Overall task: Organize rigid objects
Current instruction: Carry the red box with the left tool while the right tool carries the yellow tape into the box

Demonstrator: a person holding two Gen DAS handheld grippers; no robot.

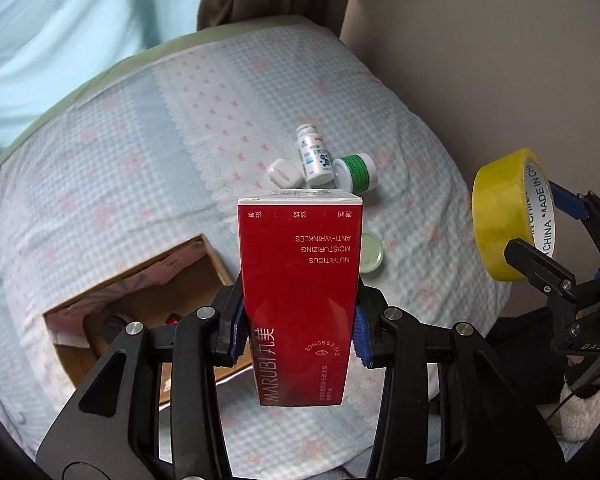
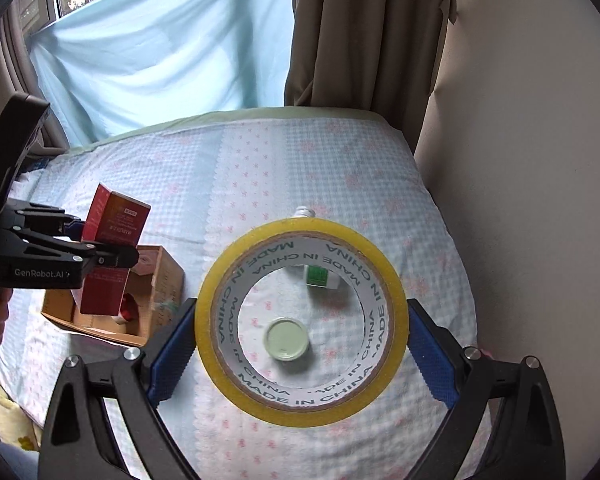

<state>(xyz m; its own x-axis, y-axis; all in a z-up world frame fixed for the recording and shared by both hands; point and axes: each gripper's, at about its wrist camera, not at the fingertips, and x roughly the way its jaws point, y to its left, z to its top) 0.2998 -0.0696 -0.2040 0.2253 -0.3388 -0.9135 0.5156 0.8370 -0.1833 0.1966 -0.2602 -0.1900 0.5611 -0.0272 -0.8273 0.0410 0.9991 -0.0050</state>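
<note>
My left gripper (image 1: 299, 336) is shut on a red cosmetics box (image 1: 300, 280), held above the bed; in the right wrist view it hangs over the open cardboard box (image 2: 168, 280), with the left gripper (image 2: 102, 240) clamped on the red box (image 2: 116, 236). My right gripper (image 2: 302, 344) is shut on a yellow tape roll (image 2: 300, 414), its blue pads (image 2: 172, 356) pressing both sides. Through the roll's hole I see a pale green lid (image 2: 286, 338) and a green-labelled jar (image 2: 320, 276). The tape roll (image 1: 500, 216) also shows at the right of the left wrist view.
On the checked bedcover (image 1: 100, 160) lie a white bottle (image 1: 314, 156), a small white case (image 1: 284, 174), the green-labelled jar (image 1: 356, 172) and the pale lid (image 1: 372, 252). The cardboard box (image 1: 70, 360) holds some items. A wall runs on the right, curtains behind.
</note>
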